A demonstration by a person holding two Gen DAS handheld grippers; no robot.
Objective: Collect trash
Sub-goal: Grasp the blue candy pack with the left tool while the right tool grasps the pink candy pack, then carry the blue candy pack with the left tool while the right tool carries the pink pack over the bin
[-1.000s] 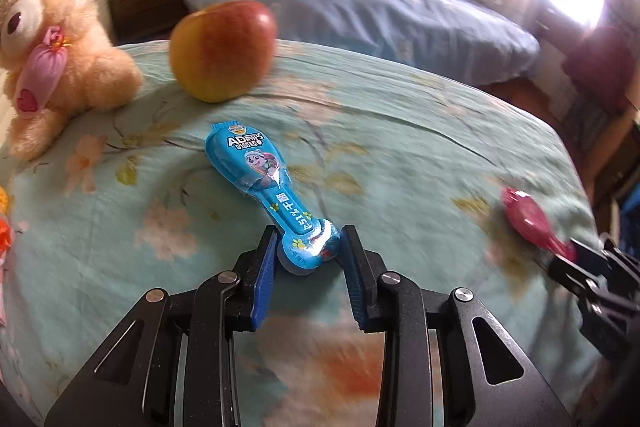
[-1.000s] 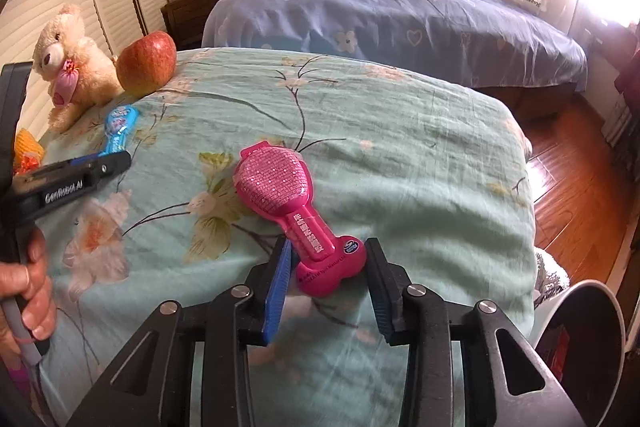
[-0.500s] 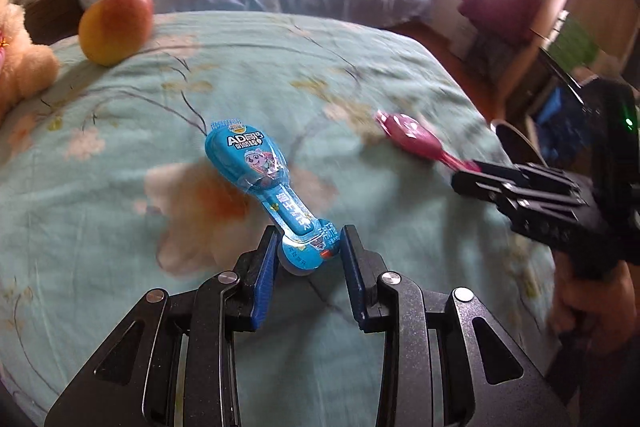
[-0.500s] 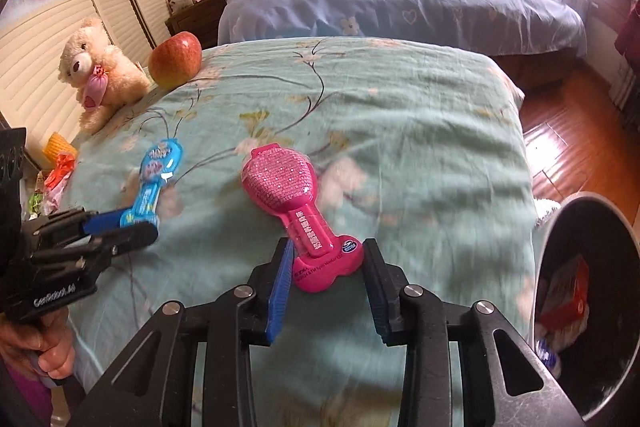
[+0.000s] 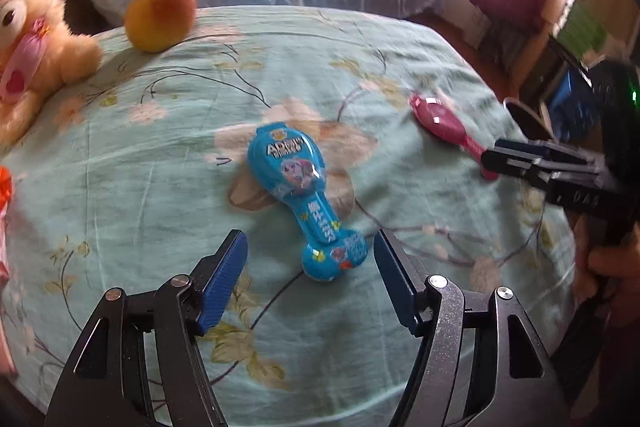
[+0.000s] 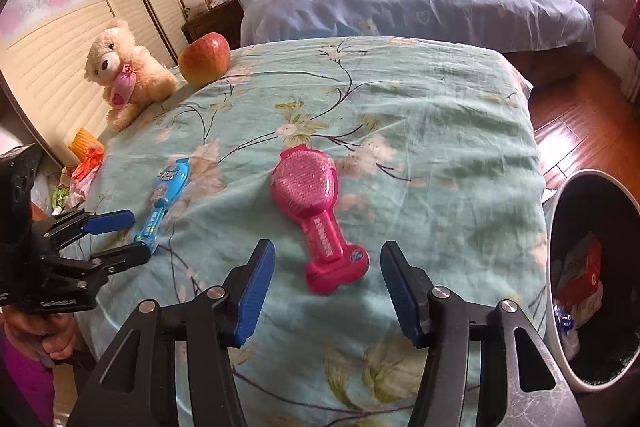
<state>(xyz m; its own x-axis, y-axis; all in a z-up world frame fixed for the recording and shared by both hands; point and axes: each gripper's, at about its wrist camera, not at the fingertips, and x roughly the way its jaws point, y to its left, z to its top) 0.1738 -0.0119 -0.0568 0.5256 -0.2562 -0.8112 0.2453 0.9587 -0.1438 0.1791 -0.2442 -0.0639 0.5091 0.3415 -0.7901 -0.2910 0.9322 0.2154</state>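
As both grippers hung over the flowered bedspread (image 6: pixel 420 115), this was how the two packets lay.

Left gripper: the left gripper (image 5: pixel 310 263) stood released, its jaws having just been opening; the bulb end of the blue packet (image 5: pixel 298 187) sat between the pads with a clear gap on both sides, nearer the right pad than the left.

Blue packet, long axis: it ran from about five o'clock at the bulb end up to eleven o'clock at the wide printed head, straight out ahead of the left gripper, flat on the bedspread.

Right gripper: the right gripper (image 6: pixel 326 279) was likewise let go, jaws just opened, and the knobbed end of the pink packet (image 6: pixel 314 211) lay between the pads, touching neither.

Pink packet, long axis: knob at five o'clock, wide glittery head at eleven, dead ahead of the right gripper in its own view.

Nearer hand: each packet lay under its own gripper; the pink one was well apart from the left gripper, off at two o'clock in the left view.

Bin: the bin (image 6: pixel 560 211) stood on the floor at three to four o'clock of the right gripper, beside the bed's edge, rubbish already inside.

Judgement: both packets looked set down short of the bin, so a fresh grip across each narrow neck would likely be needed, and the right hand had the shorter carry.

Left alone: the apple (image 6: pixel 204 59) and teddy bear (image 6: pixel 124 75) sat far off at ten to eleven o'clock.
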